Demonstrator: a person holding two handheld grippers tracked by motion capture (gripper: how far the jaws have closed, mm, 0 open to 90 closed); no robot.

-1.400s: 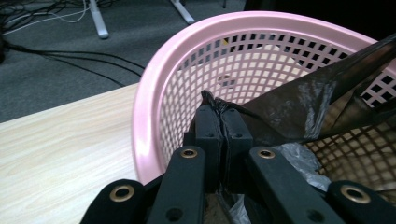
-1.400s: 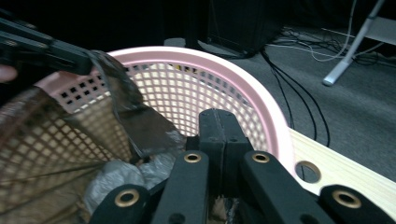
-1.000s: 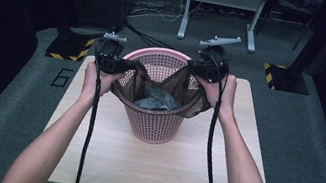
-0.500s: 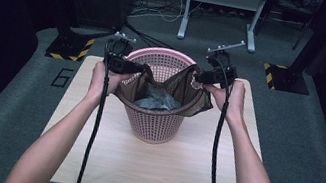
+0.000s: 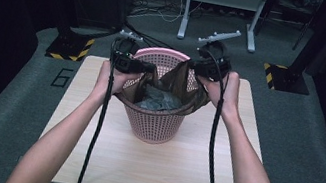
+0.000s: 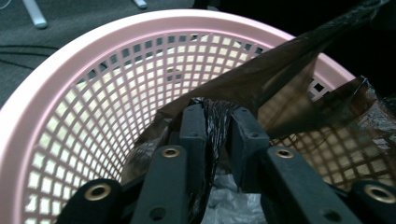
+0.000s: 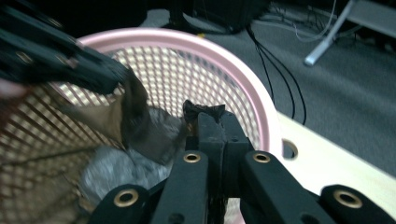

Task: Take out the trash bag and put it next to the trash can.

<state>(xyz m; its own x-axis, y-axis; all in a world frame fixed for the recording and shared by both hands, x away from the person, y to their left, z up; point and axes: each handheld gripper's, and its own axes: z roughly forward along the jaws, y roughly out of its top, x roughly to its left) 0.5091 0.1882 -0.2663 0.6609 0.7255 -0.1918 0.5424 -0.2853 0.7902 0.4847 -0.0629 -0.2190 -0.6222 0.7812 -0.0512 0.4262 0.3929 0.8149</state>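
Right, you're mid-way through spreading the brown bag liner [image 5: 173,80] inside the pink basket [image 5: 155,123], which stands on the table [image 5: 104,152]. Your right gripper [image 7: 209,122] is clamped tight on the liner's edge at its rim. Your left gripper [image 6: 218,135] has just eased its jaws apart a little, film bunched between them, grip looking loose. Next, I'd say, fold each edge outward over the rim.
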